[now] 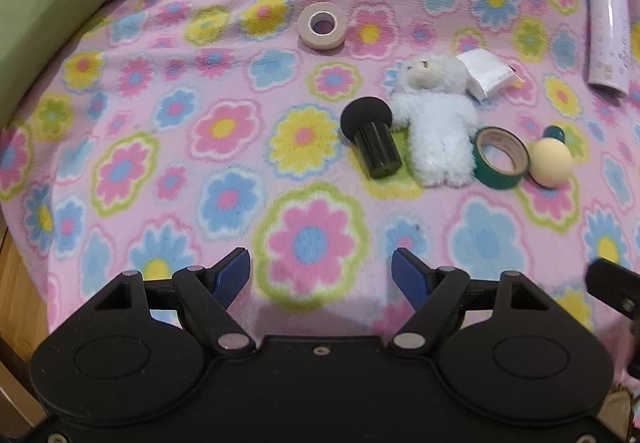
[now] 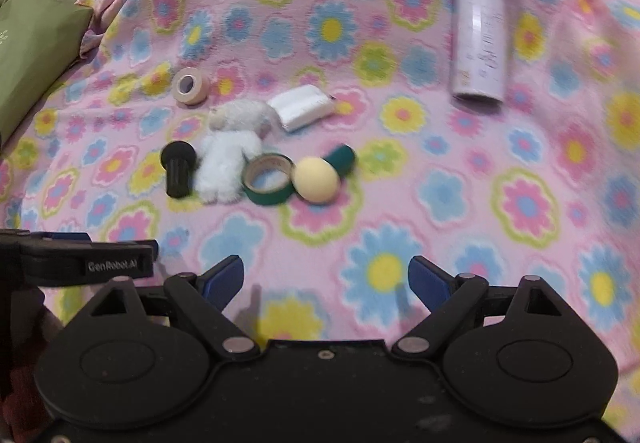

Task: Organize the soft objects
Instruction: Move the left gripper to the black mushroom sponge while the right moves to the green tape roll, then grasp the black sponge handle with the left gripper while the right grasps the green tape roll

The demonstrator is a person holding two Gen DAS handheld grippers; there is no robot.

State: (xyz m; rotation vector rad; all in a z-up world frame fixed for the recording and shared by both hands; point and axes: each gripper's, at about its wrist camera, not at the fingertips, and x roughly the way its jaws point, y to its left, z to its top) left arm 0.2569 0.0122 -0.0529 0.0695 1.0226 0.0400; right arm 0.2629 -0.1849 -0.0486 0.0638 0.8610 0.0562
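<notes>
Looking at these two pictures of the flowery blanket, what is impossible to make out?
- Bottle print: right wrist view, motion blur.
- Dark green object: left wrist view, mostly hidden behind the yellow ball.
- Green pillow: left wrist view, cut off by the left edge.
- White packet label: too small.

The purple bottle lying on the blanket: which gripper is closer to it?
Right. The right gripper sits open below and left of the purple bottle; the left gripper, also open, is farther left, the bottle at its view's far right edge.
</notes>
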